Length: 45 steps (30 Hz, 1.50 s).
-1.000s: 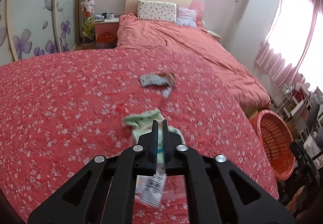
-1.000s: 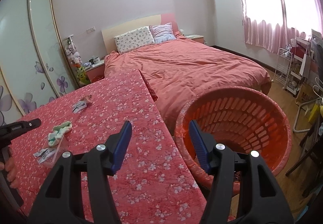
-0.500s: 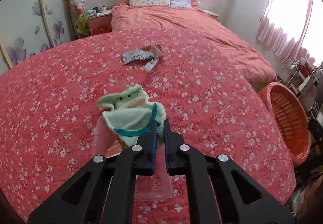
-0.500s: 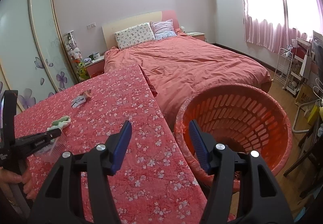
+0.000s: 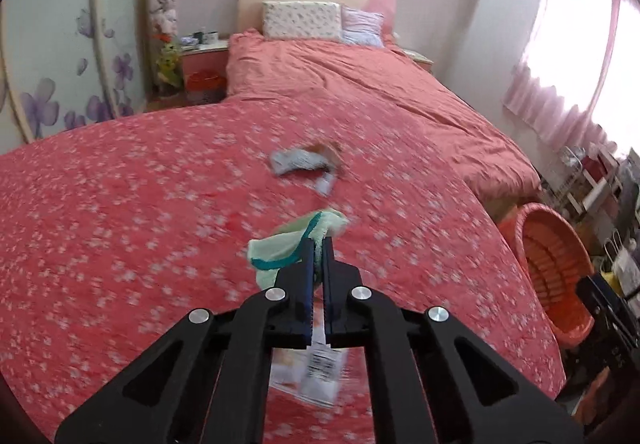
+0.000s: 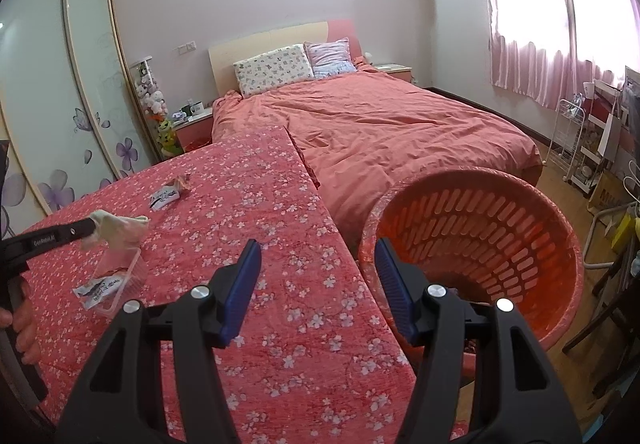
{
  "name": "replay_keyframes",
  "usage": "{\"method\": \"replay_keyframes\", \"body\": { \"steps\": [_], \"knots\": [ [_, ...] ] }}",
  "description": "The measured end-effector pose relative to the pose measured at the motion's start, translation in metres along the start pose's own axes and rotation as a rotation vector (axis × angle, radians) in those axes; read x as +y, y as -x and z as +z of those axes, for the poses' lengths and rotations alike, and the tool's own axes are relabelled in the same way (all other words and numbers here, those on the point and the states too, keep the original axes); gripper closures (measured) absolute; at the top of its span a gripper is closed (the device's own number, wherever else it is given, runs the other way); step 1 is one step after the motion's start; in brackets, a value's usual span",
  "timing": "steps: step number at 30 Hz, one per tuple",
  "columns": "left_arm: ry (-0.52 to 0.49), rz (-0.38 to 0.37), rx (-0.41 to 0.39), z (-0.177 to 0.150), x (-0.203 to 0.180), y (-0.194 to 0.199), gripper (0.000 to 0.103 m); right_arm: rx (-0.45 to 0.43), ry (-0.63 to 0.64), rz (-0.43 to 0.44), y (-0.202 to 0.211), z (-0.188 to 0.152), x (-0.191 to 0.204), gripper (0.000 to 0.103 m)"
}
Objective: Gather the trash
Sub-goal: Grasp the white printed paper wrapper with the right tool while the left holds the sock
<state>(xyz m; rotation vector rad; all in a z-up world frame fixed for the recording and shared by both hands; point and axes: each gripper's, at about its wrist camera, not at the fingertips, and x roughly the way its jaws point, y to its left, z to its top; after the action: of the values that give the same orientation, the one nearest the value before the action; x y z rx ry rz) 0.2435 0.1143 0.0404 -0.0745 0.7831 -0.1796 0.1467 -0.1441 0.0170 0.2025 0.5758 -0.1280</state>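
My left gripper [image 5: 318,244] is shut on a pale green wrapper [image 5: 288,244] with a teal band and holds it above the red floral tablecloth [image 5: 120,224]. It also shows in the right wrist view [image 6: 94,224], holding the wrapper [image 6: 118,230]. A clear plastic tray with a printed label [image 6: 114,280] lies on the cloth below it, partly hidden behind the fingers in the left wrist view [image 5: 316,376]. More wrappers [image 5: 306,161] lie farther back, also seen in the right wrist view [image 6: 168,193]. My right gripper [image 6: 318,258] is open and empty at the table's right edge, beside the orange basket [image 6: 476,244].
The orange basket [image 5: 556,268] stands on the floor right of the table. A bed with a red cover [image 6: 392,127] lies behind. A wardrobe with flower prints [image 6: 60,103] stands left. A white rack [image 6: 576,139] and clutter stand at the right wall.
My left gripper has lifted the green wrapper off the clear tray, which now lies on the cloth beneath. The right gripper has barely moved.
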Motion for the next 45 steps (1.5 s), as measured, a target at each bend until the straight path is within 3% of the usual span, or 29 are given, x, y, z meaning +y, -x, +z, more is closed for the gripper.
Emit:
{"method": "replay_keyframes", "body": {
  "steps": [10, 22, 31, 45],
  "knots": [
    [0.127, 0.109, -0.059, 0.011, 0.08, 0.023, 0.1, 0.013, 0.023, 0.065, -0.014, 0.012, 0.04, 0.045],
    [0.195, 0.18, -0.144, 0.012, 0.142, 0.045, 0.1, 0.073, 0.095, 0.192, -0.067, 0.035, 0.127, 0.045],
    [0.223, 0.195, -0.161, 0.014, 0.171, 0.044, 0.1, 0.169, 0.135, 0.224, -0.132, 0.058, 0.182, 0.052],
    [0.234, 0.186, -0.133, 0.014, 0.185, 0.026, 0.1, 0.261, 0.127, 0.216, -0.187, 0.066, 0.207, 0.055]
  ]
}}
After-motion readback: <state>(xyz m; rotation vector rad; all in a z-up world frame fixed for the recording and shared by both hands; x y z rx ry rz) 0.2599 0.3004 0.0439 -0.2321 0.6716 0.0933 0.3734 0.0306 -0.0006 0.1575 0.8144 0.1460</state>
